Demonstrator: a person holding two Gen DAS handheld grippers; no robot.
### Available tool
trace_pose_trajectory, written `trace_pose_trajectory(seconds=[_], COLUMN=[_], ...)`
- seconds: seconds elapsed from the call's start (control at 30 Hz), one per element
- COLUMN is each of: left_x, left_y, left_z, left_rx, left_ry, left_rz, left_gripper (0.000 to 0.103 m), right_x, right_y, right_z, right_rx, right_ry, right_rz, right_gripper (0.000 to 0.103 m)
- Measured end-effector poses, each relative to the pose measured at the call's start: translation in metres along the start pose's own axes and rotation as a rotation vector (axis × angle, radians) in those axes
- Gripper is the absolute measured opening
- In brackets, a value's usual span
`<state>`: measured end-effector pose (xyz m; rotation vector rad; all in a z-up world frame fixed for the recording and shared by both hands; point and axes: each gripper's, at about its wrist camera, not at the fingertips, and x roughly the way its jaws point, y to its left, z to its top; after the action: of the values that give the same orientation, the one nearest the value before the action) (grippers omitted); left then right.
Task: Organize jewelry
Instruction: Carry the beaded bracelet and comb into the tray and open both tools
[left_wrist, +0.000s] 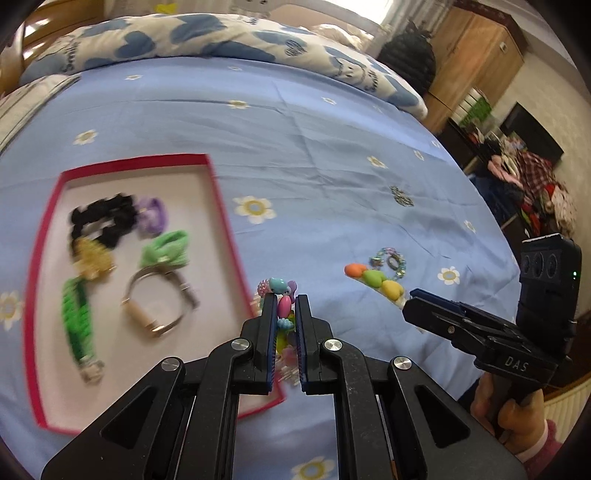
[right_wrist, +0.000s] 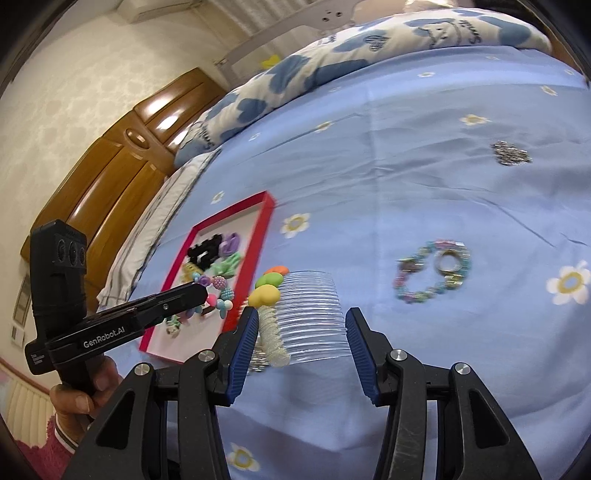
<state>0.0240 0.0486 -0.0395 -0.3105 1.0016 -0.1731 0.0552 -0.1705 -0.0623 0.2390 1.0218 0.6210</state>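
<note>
My left gripper (left_wrist: 284, 297) is shut on a colourful bead bracelet (left_wrist: 283, 306) and holds it over the right rim of the red tray (left_wrist: 225, 206); it also shows in the right wrist view (right_wrist: 218, 291). The tray holds a black scrunchie (left_wrist: 105, 218), purple and green hair ties, a gold piece, a green band and a metal bangle (left_wrist: 155, 302). My right gripper (right_wrist: 301, 317) is open around a clear hair comb (right_wrist: 314, 314) with heart-shaped beads (right_wrist: 267, 286) on the blue bedsheet. A beaded bracelet with a ring (right_wrist: 434, 271) lies to its right.
A small silver sparkly piece (right_wrist: 511, 153) lies farther out on the sheet. A rolled blue-and-white duvet (left_wrist: 221, 40) lies along the far side of the bed. A wooden headboard (right_wrist: 110, 184) is at left, and a wardrobe (left_wrist: 476, 62) and clutter at right.
</note>
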Motion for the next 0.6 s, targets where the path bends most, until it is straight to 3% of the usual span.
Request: trace_pose_trajectory(seconds=[0.33,0.6], left_x=[-0.031,-0.038], left_y=[0.06,0.096], left_z=[-0.023,-0.029], left_rx=[-0.117,-0.18], left_ry=[-0.035,-0.05], left_rz=[0.046,0.049], left_gripper=[0.007,0.007], right_x=[0.044,0.08], right_y=[0.069,0.108], right_z=[-0.003,-0.003], right_rx=[-0.12,-0.197], right_ry=[0.073,0.122], right_rz=[0.072,0.081], right_gripper=[0.05,0.05])
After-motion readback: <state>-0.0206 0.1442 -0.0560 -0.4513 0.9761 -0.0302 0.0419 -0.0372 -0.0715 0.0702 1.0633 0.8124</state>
